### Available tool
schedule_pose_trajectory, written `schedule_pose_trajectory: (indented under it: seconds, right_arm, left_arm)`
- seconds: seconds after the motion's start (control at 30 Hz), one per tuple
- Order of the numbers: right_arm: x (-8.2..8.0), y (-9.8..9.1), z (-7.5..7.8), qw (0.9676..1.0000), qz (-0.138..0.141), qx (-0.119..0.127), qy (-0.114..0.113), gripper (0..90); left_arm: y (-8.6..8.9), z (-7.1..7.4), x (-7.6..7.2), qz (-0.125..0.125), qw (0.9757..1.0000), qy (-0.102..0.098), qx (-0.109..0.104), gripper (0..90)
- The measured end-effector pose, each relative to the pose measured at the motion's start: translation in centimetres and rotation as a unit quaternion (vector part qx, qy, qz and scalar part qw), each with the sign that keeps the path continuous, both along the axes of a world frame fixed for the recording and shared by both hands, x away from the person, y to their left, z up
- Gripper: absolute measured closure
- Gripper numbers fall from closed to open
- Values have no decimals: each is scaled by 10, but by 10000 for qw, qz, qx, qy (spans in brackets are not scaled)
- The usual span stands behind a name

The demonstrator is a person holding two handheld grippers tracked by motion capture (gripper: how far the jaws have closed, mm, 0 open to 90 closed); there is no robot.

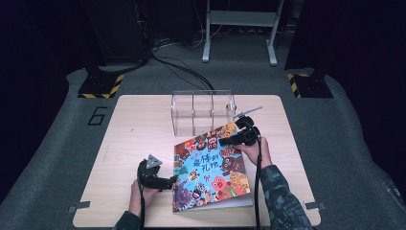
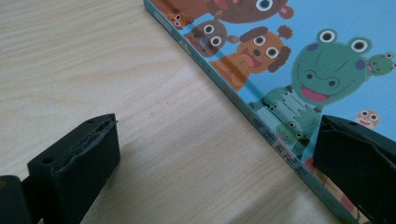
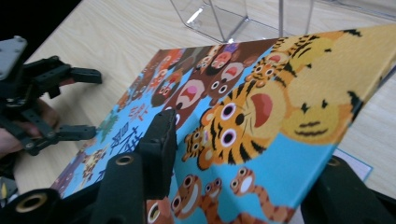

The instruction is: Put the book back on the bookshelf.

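Note:
A picture book [image 1: 210, 167] with cartoon animals on a blue cover lies slanted on the wooden table [image 1: 134, 124]. My right gripper [image 1: 229, 139] is shut on its far right corner. In the right gripper view one jaw presses on the cover [image 3: 280, 93], the other sits under the edge, and that corner is raised off the table. My left gripper [image 1: 172, 182] stands open at the book's near left edge. In the left gripper view its jaws [image 2: 215, 128] straddle the spine, one over bare wood and one over the cover [image 2: 327, 46]. The left gripper [image 3: 93, 103] also appears open in the right gripper view.
A clear plastic box with dividers [image 1: 203, 112] stands just behind the book, close to my right gripper; its corner [image 3: 243, 18] shows in the right gripper view. Bare wood lies to the left of the book. Cables and stand feet are on the floor beyond the table.

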State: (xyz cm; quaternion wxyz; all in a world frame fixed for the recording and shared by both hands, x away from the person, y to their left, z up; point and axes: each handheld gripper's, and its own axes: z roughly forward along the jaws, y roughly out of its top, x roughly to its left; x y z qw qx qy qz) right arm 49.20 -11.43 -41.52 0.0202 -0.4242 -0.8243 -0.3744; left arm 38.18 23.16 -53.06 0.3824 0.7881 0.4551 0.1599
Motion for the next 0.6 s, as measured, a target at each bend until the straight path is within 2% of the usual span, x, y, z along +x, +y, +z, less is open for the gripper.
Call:
schedule_pose_trajectory:
  seconds: [0.13, 0.27, 0.43, 0.6]
  right_arm:
    - [7, 2, -1, 10000, -50, -83, -5, 482]
    - [12, 4, -1, 10000, -63, -10, 8, 492]
    - [12, 3, 0, 9999, 19, 145, 10, 548]
    - [11, 2, 1, 9998, 19, 176, -18, 571]
  left_arm:
    - [0, 0, 0, 0, 10000, 2, -7, 4]
    - [0, 0, 0, -6, 10000, 1, -9, 4]
    - [0, 0, 0, -10, 10000, -1, -5, 5]
    - [0, 0, 0, -11, 10000, -2, -5, 5]
